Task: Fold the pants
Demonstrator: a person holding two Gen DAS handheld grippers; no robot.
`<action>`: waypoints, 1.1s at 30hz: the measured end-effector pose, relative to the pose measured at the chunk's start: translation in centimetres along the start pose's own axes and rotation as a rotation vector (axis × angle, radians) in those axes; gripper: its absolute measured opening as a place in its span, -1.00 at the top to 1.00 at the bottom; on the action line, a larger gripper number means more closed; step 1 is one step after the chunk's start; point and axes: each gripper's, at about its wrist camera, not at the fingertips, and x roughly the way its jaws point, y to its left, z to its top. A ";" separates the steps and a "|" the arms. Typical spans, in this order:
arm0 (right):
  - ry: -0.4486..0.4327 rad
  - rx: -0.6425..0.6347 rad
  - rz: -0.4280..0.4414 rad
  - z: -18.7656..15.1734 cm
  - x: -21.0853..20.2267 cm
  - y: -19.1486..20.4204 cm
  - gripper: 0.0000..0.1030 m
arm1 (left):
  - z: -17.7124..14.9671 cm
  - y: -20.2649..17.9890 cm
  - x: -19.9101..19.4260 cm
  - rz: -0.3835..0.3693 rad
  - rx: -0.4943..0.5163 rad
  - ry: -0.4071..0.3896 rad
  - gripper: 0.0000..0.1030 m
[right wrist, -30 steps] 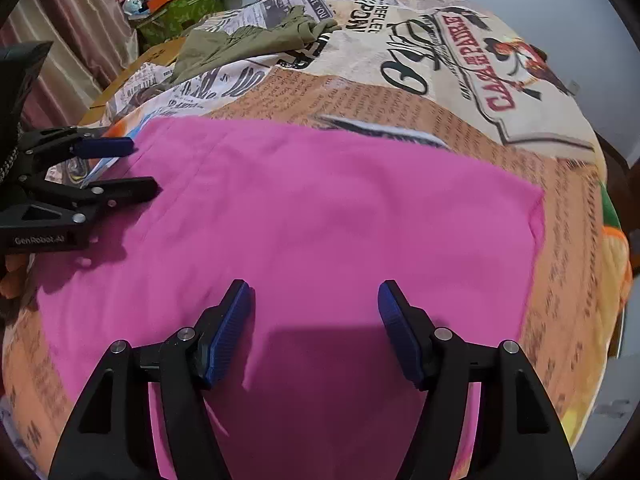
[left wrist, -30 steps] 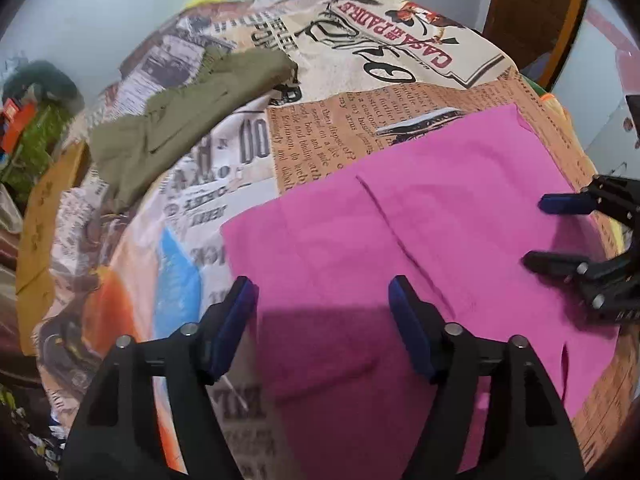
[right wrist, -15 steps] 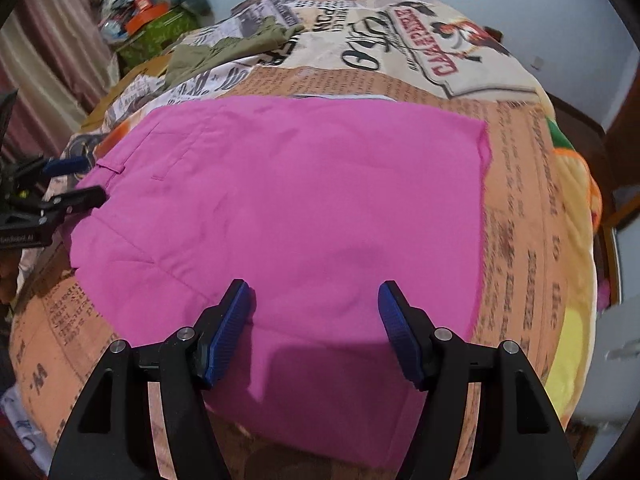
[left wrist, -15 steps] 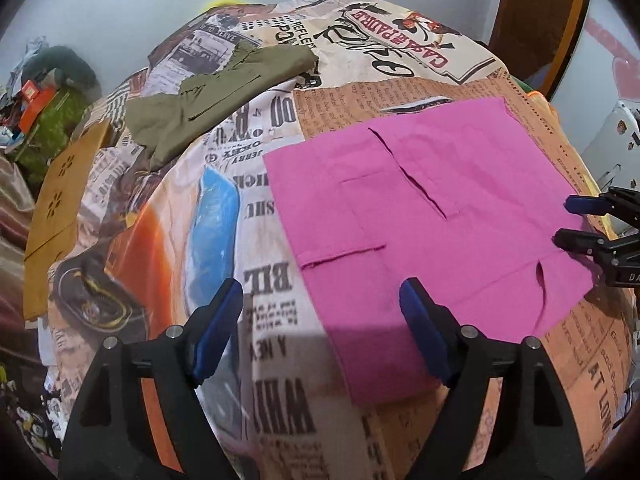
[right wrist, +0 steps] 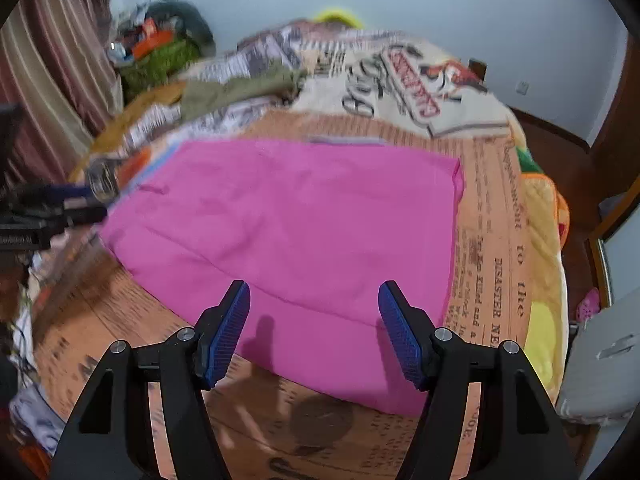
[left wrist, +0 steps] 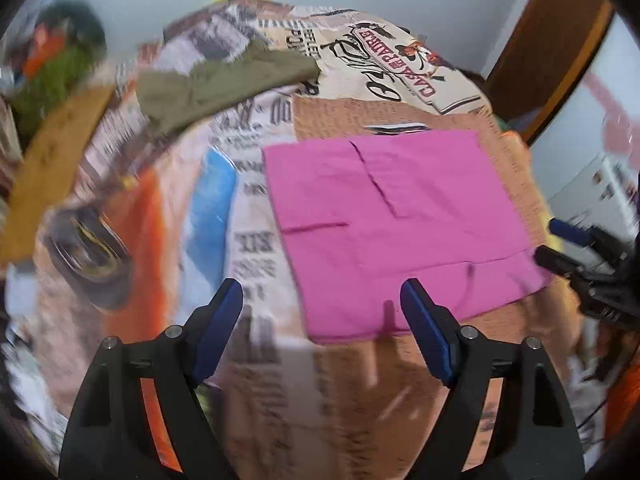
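The pink pants (left wrist: 396, 220) lie folded flat in a rectangle on the newspaper-print bedspread (left wrist: 256, 264); they also show in the right wrist view (right wrist: 304, 240). My left gripper (left wrist: 322, 312) is open and empty, held above the bed's near edge, short of the pants' near-left corner. My right gripper (right wrist: 314, 312) is open and empty, above the pants' near edge. Each gripper shows at the side of the other's view: the right one in the left wrist view (left wrist: 560, 244), the left one in the right wrist view (right wrist: 86, 202).
Olive-green pants (left wrist: 216, 88) lie crumpled at the far left of the bed, also seen in the right wrist view (right wrist: 236, 90). A pile of clutter (right wrist: 160, 52) sits by the striped curtain (right wrist: 44, 80). A wooden door frame (left wrist: 548, 52) stands far right.
Both grippers have pulled back and up from the pink pants toward the near edge of the bed. The pants now lie untouched and look smaller in both views.
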 end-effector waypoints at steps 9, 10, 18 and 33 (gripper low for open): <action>-0.038 0.027 0.024 -0.4 0.7 1.4 -0.22 | -2.9 -1.1 1.8 -0.112 -0.105 0.108 -0.58; -0.021 0.023 0.012 -0.4 1.4 1.4 -0.22 | -3.1 -1.2 2.0 -0.113 -0.101 0.114 -0.58; 0.068 0.057 0.032 -1.4 4.3 0.6 -0.22 | -2.8 -1.8 2.9 -0.190 -0.172 0.111 -0.82; 0.071 0.059 0.079 -2.2 4.5 0.1 -0.23 | 0.0 0.0 4.5 -0.117 -0.304 0.091 0.31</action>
